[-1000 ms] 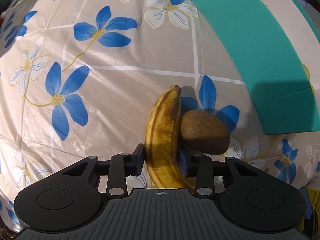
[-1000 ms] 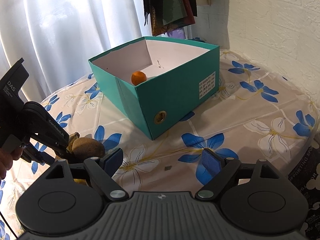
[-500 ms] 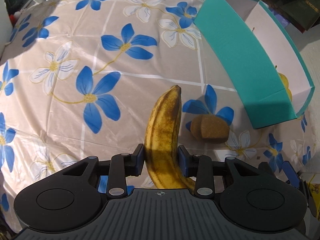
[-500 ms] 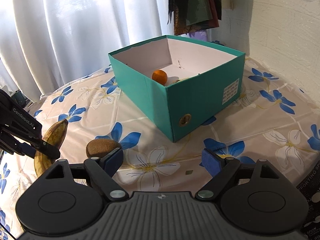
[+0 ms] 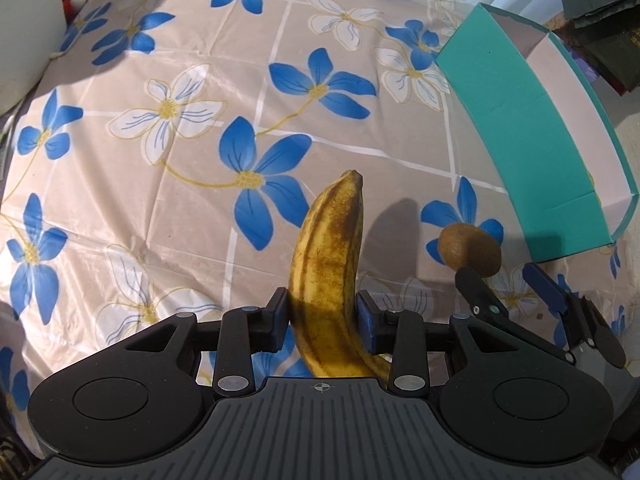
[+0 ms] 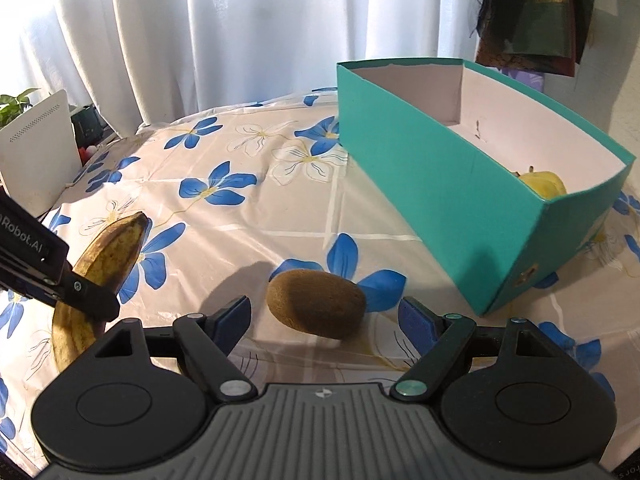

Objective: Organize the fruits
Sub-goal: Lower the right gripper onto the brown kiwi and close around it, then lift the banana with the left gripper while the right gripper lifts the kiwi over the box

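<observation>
My left gripper (image 5: 323, 316) is shut on a spotted yellow banana (image 5: 326, 264) and holds it above the flowered tablecloth (image 5: 192, 184). The same banana (image 6: 106, 258) shows at the left of the right wrist view. A brown kiwi (image 6: 316, 304) lies on the cloth, also seen as the kiwi (image 5: 469, 249) beside the box. My right gripper (image 6: 325, 316) straddles the kiwi; its jaws are closing, with gaps still between the pads and the fruit. The teal box (image 6: 452, 204) stands to the right, with a yellow fruit (image 6: 544, 184) inside.
White curtains (image 6: 224, 28) hang behind the table. A white device (image 6: 38, 152) and a small plant stand past the table's left edge. Dark cloth hangs at the upper right. Open tablecloth stretches left of the box.
The left gripper lifted the banana up and away from the kiwi. The right gripper swung left and came down around the kiwi, which stayed on the cloth.
</observation>
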`<action>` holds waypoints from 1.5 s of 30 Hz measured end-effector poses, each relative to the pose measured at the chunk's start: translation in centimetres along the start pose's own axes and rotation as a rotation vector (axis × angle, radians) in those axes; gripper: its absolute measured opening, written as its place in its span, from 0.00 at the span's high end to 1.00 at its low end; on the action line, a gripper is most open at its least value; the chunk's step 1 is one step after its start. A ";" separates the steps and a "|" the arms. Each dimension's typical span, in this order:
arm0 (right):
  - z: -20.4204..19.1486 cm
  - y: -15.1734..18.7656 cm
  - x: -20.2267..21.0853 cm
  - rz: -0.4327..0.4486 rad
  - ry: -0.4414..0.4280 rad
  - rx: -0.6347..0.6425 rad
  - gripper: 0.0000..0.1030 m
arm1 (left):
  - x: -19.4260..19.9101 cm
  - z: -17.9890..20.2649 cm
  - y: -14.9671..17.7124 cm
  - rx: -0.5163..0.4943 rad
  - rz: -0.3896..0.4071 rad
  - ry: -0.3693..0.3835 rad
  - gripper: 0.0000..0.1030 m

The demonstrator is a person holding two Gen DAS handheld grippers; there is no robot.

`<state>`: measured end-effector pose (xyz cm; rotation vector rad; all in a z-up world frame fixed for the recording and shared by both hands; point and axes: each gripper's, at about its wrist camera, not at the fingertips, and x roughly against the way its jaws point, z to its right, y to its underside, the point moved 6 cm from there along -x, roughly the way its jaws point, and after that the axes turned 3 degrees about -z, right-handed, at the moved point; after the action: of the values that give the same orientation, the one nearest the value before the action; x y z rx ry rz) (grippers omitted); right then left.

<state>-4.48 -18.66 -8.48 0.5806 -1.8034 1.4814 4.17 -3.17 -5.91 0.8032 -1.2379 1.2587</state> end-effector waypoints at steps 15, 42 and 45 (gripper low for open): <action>-1.5 -0.8 -3.7 -0.042 0.047 0.035 0.21 | 0.4 -1.0 -0.2 -0.022 0.013 -0.013 0.62; -0.6 -0.7 -5.7 -0.072 0.075 0.024 0.32 | -0.1 -0.5 -0.4 -0.038 0.009 -0.020 0.62; -0.7 -0.7 -5.7 -0.072 0.075 0.024 0.32 | 0.0 -0.3 -0.4 -0.046 0.013 -0.022 0.62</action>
<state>-0.21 -18.74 -12.34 0.5887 -1.6923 1.4585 4.67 -2.94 -5.87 0.7791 -1.2869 1.2301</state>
